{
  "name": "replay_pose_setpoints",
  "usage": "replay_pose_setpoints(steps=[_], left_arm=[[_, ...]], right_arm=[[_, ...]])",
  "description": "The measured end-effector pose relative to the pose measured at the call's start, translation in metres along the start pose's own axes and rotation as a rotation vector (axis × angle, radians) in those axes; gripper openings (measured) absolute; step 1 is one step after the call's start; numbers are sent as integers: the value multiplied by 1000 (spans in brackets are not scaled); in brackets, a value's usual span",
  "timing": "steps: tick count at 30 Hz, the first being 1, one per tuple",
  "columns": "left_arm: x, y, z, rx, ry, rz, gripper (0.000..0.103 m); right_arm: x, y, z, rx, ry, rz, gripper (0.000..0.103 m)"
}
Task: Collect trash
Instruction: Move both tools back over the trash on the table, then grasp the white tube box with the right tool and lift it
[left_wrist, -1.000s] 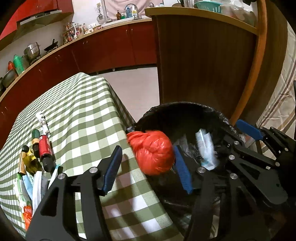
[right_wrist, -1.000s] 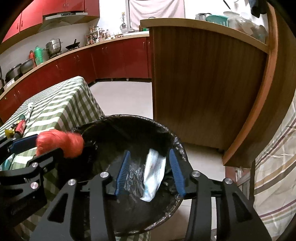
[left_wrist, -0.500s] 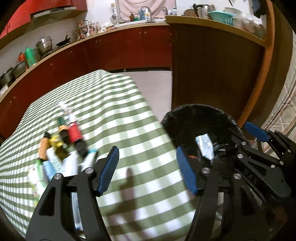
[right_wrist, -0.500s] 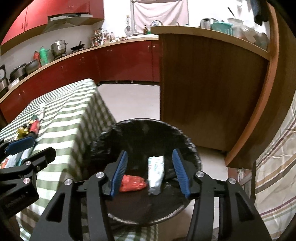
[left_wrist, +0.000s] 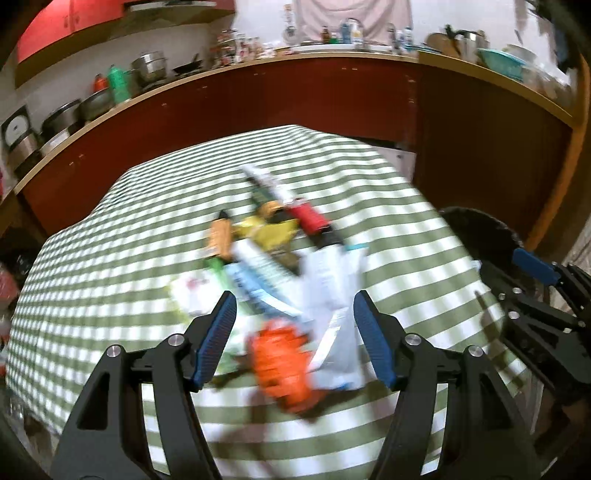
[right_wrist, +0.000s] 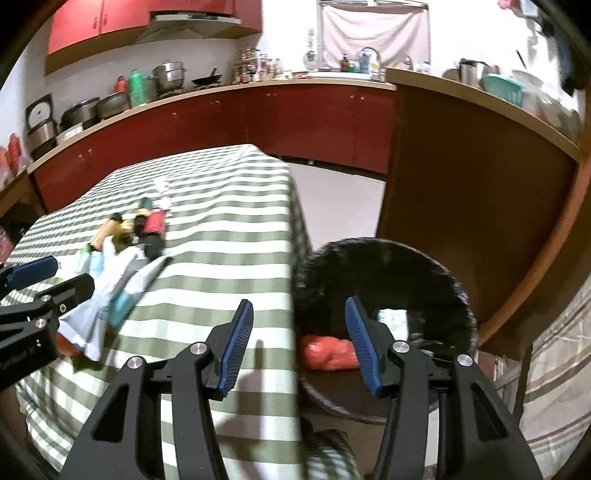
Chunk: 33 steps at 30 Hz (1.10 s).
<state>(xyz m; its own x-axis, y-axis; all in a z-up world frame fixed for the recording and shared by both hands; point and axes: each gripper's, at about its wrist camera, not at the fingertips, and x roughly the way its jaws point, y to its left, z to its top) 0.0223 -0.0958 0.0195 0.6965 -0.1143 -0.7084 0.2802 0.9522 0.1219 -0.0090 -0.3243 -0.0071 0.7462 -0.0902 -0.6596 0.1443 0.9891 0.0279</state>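
Observation:
My left gripper hangs open over a blurred pile of trash on the green-checked table, gripping nothing. Below its jaws lie an orange wrapper and a white pouch. Farther back are a red bottle, a yellow wrapper and an orange tube. My right gripper is open and empty, straddling the table edge and the black-lined bin. Inside the bin lie a red bag and a white packet. The trash pile shows to the left in the right wrist view.
The bin stands on the floor at the table's right end, against a tall wooden counter. Red kitchen cabinets with pots run behind the table. A strip of floor separates the table from the cabinets.
The red bag left my left gripper and the white packet left my right gripper; both now lie in the bin. Both grippers swung left from the bin toward the table and widened.

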Motion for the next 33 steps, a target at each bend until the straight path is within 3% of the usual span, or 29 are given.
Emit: replay_pose_setpoints(steps=[5,18,27,29,33], left_arm=[[-4,37,-9,-55,4,53,70],[-6,105,-38,-136,32,150,71],[-1,123,-45,-167,50,147,72],[1,121,-45,-166,53,142,72],[5,118,-45,-170,61,130,72]], right_arm=[[-3,27,6,-24,-8,39,52],[-4,104,15,-90,-18,146,58],[9,126,11,-117,28,142,59],[11,126,8,-119,41,142,56],[12,128,4,-121,56,151,35]])
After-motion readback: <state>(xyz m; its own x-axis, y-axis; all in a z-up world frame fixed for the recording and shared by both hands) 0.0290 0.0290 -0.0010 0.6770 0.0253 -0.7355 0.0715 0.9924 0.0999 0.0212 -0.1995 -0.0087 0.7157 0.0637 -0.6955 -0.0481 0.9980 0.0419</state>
